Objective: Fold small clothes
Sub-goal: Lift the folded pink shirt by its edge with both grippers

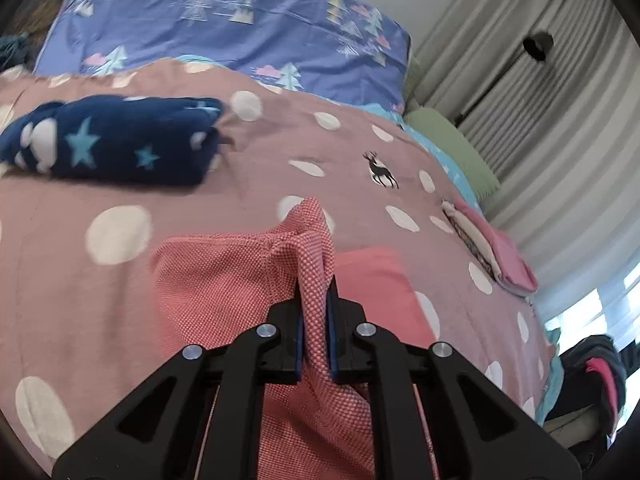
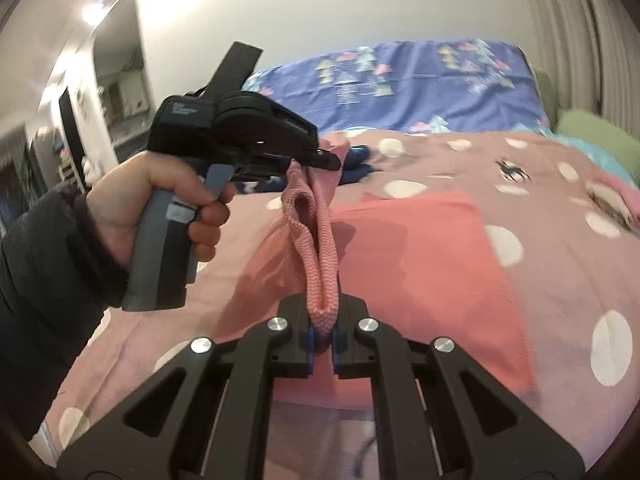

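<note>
A small pink knit garment [image 1: 224,280] lies partly on the dotted pink bed cover [image 1: 100,320]. My left gripper [image 1: 316,304] is shut on a bunched edge of it and holds that edge above the bed. In the right wrist view my right gripper [image 2: 322,332] is shut on another edge of the same garment [image 2: 420,264], which hangs stretched between both grippers. The left gripper [image 2: 324,162] shows there too, held in a hand, clamped on the cloth.
A folded navy star-print garment [image 1: 116,140] lies on the bed at far left. A folded stack of pink and white clothes [image 1: 492,248] sits near the right edge. A blue tree-print pillow [image 1: 240,20] is at the head. Curtains [image 1: 540,100] hang at right.
</note>
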The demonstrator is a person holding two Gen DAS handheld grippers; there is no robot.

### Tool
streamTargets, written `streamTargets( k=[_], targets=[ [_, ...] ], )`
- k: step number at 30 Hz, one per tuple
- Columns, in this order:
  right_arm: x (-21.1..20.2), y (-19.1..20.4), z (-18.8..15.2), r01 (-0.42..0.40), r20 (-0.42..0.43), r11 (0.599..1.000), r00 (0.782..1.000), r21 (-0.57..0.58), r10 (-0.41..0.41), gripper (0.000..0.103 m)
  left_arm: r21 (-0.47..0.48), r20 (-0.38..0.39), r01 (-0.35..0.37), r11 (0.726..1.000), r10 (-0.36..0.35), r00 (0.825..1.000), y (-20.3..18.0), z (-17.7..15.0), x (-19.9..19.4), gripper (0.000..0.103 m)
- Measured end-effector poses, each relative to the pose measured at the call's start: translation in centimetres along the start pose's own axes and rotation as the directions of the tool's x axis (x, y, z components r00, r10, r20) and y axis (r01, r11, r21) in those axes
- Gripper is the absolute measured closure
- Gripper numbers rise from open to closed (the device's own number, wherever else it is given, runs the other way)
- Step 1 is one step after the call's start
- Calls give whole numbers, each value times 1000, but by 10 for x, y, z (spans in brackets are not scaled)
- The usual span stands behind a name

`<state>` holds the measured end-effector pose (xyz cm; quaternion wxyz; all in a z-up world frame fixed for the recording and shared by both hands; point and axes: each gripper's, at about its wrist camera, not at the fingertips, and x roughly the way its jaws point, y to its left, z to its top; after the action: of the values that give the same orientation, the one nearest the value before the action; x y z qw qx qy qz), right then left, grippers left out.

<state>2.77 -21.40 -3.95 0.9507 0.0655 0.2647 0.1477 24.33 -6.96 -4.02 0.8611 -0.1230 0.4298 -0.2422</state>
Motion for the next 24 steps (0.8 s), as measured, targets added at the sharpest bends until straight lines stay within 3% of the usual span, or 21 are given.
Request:
streamTargets(
  k=[10,14,24],
  targets=[
    [-11,-82,-21,19,1,981,1000,194,-20,97,145,-97,-68,987,82,992,-78,-3,70,95],
    [-6,-108,-31,-15,-6,956,1000,292,17,97,191,-123,-117,975,142,982,-93,-5,92,95],
    [-4,-118,-40,-75,-7,927,997,368,83,97,221,-135,-160,962,192,972,-102,-11,110,95]
  ],
)
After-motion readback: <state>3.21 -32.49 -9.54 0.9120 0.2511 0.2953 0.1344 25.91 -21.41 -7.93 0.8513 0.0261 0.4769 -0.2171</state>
